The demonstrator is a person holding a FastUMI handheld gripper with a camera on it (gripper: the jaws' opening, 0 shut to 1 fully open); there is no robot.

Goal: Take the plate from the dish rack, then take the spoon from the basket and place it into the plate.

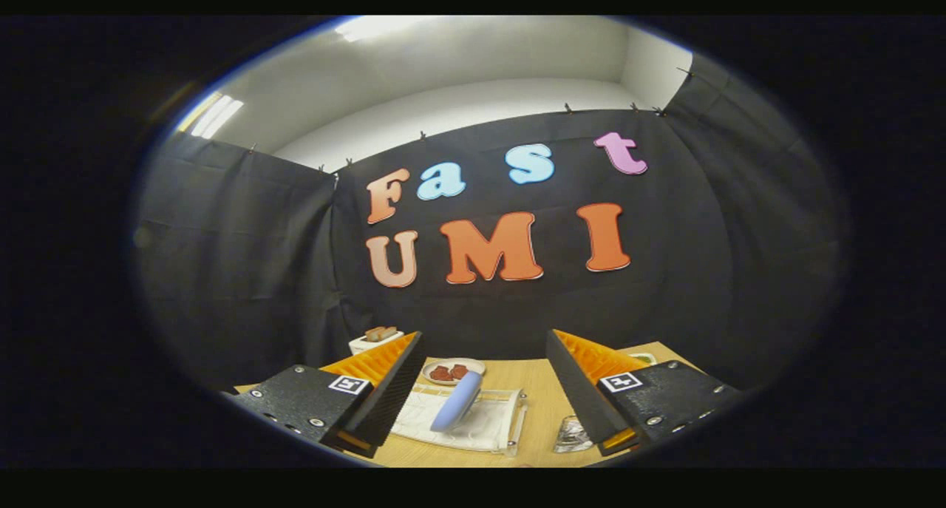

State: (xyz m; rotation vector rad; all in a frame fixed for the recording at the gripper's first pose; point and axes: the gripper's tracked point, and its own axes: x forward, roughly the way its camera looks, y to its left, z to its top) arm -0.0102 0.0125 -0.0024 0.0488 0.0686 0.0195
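Between the gripper's wide-apart fingers, a plate upright in a dish rack half hidden behind them

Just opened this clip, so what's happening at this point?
A person holds the tongs open above a wooden table, gripping nothing. Between and just ahead of the fingers, a light blue plate stands on edge in a white dish rack. Beyond the rack sits a small dish of reddish pieces. The plate has not been picked up yet.

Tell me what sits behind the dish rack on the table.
Behind the dish rack, holding the blue plate, sits a small dish of reddish pieces. The gripper hovers above, jaws open; one jaw covers the rack's near corner.
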